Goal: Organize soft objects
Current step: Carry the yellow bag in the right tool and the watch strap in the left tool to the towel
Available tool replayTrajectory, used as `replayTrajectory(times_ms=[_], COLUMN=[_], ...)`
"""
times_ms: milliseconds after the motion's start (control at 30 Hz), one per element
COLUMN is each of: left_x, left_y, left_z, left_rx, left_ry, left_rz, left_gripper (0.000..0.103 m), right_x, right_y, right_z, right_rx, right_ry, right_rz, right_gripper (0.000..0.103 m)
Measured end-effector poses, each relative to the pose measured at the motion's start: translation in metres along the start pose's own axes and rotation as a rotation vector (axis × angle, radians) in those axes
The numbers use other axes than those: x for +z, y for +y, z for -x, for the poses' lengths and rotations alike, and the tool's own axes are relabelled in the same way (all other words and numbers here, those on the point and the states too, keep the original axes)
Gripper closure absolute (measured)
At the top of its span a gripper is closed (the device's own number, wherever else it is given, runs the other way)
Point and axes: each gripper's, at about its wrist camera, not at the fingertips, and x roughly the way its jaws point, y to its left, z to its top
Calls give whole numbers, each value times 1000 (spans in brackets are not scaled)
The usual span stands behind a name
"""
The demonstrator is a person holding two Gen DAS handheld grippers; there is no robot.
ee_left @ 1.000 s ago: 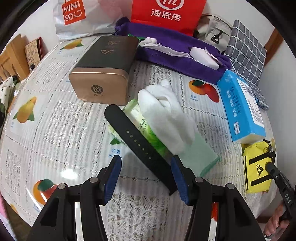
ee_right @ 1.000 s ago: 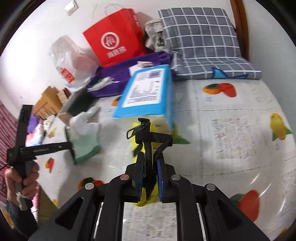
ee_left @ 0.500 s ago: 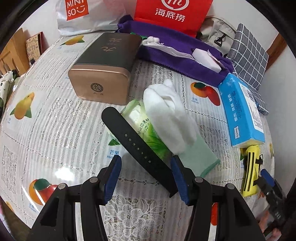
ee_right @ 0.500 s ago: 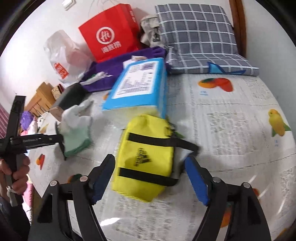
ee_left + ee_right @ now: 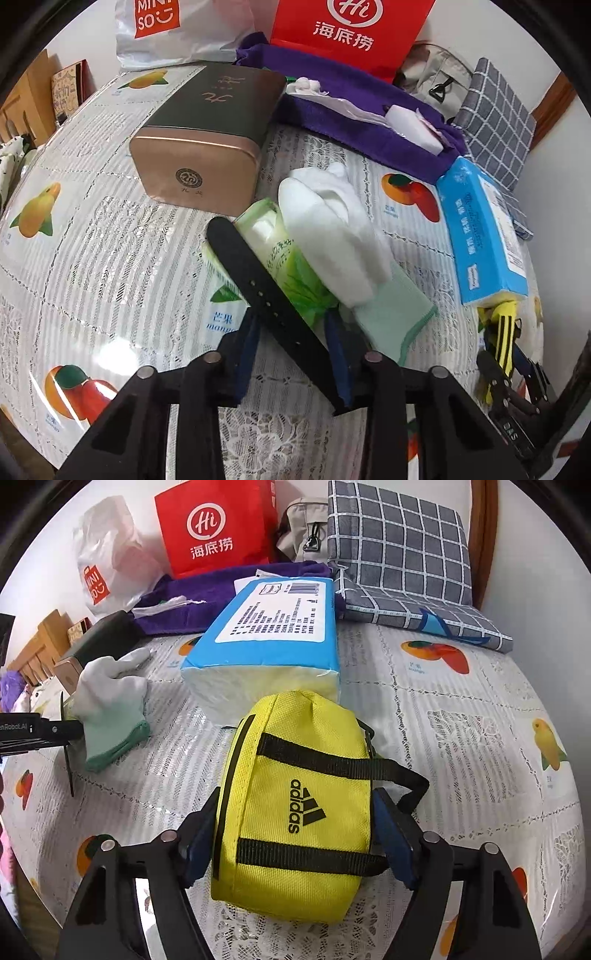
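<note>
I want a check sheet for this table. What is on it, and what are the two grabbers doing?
Surface: table under a lacy fruit-print cloth.
Job's things: black belt across a green tissue pack; white glove on it; yellow bag; blue tissue pack.
Clutter: gold box, purple towel, red bag, white bag, checked cushion.
Grippers: left gripper has just been closing around the belt; right gripper has just been closing, bag between.
Cables: nothing seen.
Surroundings: white wall, wooden furniture.
</note>
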Motion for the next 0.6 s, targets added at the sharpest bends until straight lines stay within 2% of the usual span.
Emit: replayTrajectory(times_ms=[233,367,400,467,600], left_x=[-8,-11,-13,-16,-19], left_y=[15,27,29,36,47], left_z=[19,26,26,25,15], left_rx=[-30,-23,-18,-19,-56], left_ry=[-11,-14,-17,-14,-3], left_rz=[4,10,10,14,43], left_gripper=[73,78,85,90,93], right_x=[-3,-6,-7,-9,-13], right_y=[-4,-2,-2,2,6], right_z=[7,12,13,14,15], right_rx=[29,69,72,68,59], right_ry=[7,18,19,22,33], right_rz=[-13,-34,-36,-30,-23], right_gripper=[35,35,36,37,39])
